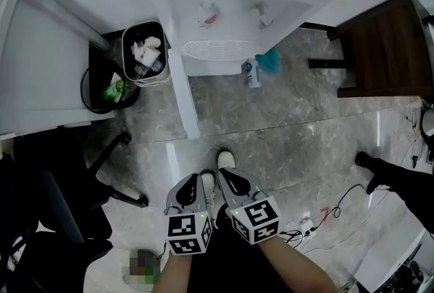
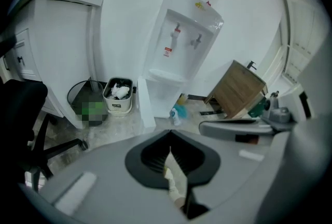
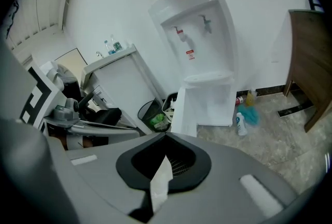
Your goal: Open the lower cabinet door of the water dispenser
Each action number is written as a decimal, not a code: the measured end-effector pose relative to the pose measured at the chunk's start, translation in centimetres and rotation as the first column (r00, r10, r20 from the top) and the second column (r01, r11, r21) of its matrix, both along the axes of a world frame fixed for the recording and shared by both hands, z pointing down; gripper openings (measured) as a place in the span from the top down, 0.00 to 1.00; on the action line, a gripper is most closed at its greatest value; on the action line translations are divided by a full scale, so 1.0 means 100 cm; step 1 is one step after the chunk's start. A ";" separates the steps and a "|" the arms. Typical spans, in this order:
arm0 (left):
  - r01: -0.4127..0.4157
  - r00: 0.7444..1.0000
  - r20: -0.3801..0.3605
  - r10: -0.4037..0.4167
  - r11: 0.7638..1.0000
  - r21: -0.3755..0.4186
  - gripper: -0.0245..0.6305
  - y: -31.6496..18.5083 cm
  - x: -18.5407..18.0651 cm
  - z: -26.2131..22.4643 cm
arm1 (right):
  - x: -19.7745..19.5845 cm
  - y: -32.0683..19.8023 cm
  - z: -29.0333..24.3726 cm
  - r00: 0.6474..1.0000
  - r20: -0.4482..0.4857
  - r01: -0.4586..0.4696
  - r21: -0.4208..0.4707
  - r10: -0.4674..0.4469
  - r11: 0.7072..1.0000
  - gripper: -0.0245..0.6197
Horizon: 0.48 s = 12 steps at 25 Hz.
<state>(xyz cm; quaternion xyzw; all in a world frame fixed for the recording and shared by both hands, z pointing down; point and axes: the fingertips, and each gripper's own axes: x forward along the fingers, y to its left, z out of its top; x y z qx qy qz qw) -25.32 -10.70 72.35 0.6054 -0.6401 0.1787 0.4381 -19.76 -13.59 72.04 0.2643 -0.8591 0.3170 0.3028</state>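
Both are pressed together on nothing: left gripper (image 1: 190, 184) and right gripper (image 1: 229, 180) hang well short of the water dispenser (image 1: 230, 20). Its lower door (image 1: 180, 74) already stands swung out beside the bin (image 1: 144, 54). It looks a light, stiff, smooth panel, best taken at its free edge.
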 end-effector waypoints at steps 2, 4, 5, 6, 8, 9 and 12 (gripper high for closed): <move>-0.004 1.000 -0.002 0.004 1.000 0.007 0.95 -0.001 0.002 -0.002 | 0.004 -0.002 -0.001 1.000 -0.002 -0.020 0.000 0.020 1.000 0.97; -0.010 1.000 0.001 0.010 1.000 0.012 0.95 -0.002 0.003 -0.002 | 0.007 -0.004 0.001 0.999 -0.010 -0.033 0.002 0.033 0.999 0.97; -0.012 1.000 0.002 0.012 1.000 0.014 0.95 -0.003 0.002 -0.002 | 0.008 -0.005 0.003 0.999 -0.014 -0.038 0.002 0.038 0.999 0.97; -0.015 1.000 0.004 0.015 1.000 0.016 0.95 -0.004 0.002 -0.002 | 0.009 -0.006 0.004 0.999 -0.016 -0.042 0.003 0.042 0.999 0.97; -0.018 1.000 0.006 0.018 1.000 0.019 0.95 -0.005 0.002 0.000 | 0.010 -0.007 0.005 0.999 -0.019 -0.047 0.006 0.047 0.999 0.97; -0.019 1.000 0.007 0.019 1.000 0.018 0.95 -0.005 0.003 0.000 | 0.011 -0.007 0.005 0.999 -0.019 -0.047 0.006 0.047 0.999 0.97; -0.024 1.000 0.007 0.024 1.000 0.013 0.95 -0.004 0.005 0.001 | 0.010 -0.004 0.006 0.999 -0.022 -0.042 0.005 0.042 0.999 0.97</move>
